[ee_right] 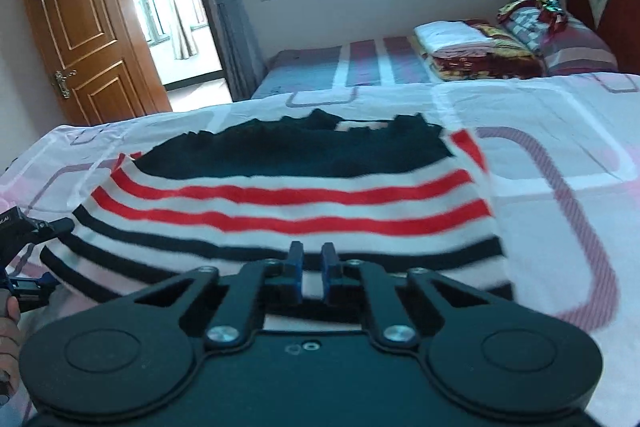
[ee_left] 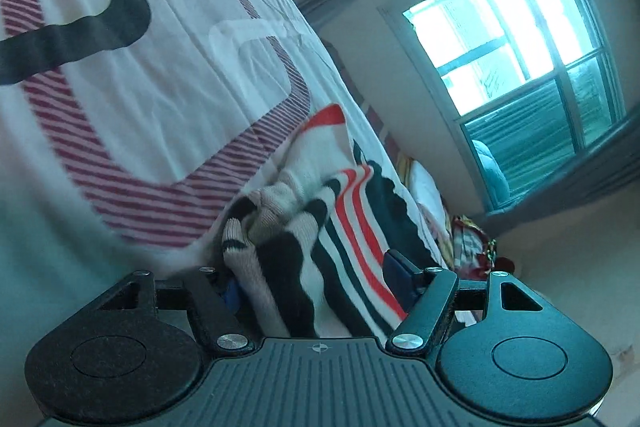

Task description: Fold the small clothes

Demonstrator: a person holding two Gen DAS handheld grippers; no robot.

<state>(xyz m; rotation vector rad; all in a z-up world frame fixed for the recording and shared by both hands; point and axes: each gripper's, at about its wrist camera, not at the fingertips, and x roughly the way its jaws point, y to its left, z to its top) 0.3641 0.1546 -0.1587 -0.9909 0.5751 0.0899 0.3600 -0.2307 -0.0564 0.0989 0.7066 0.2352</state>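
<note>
Garment: a small knitted sweater (ee_right: 288,203), soft and fuzzy, lying spread on the bed; dark top band with a jagged edge, then white with two red stripes and thinner black stripes toward the near hem.
Sleeve end: in the left wrist view a bunched part with a ribbed beige cuff (ee_left: 240,247) and broad black and cream bands.
Bed sheet: thin, creased white-pink cotton (ee_left: 168,75) printed with rounded rectangles in red pinstripe and solid black outline.
Left tool (ee_left: 316,279): black plastic arms with blue pads, jaws standing apart, bunched knit lying between them; whether the pads press on it cannot be told.
Right tool (ee_right: 312,267): blue pads drawn nearly together over the near hem, a narrow gap showing; no cloth is seen clamped.
Writing: a few small white letters on the left tool's body at the right wrist view's edge, too small to read.
Background: panelled brown wooden door (ee_right: 80,31), folded blankets (ee_right: 472,47).
</note>
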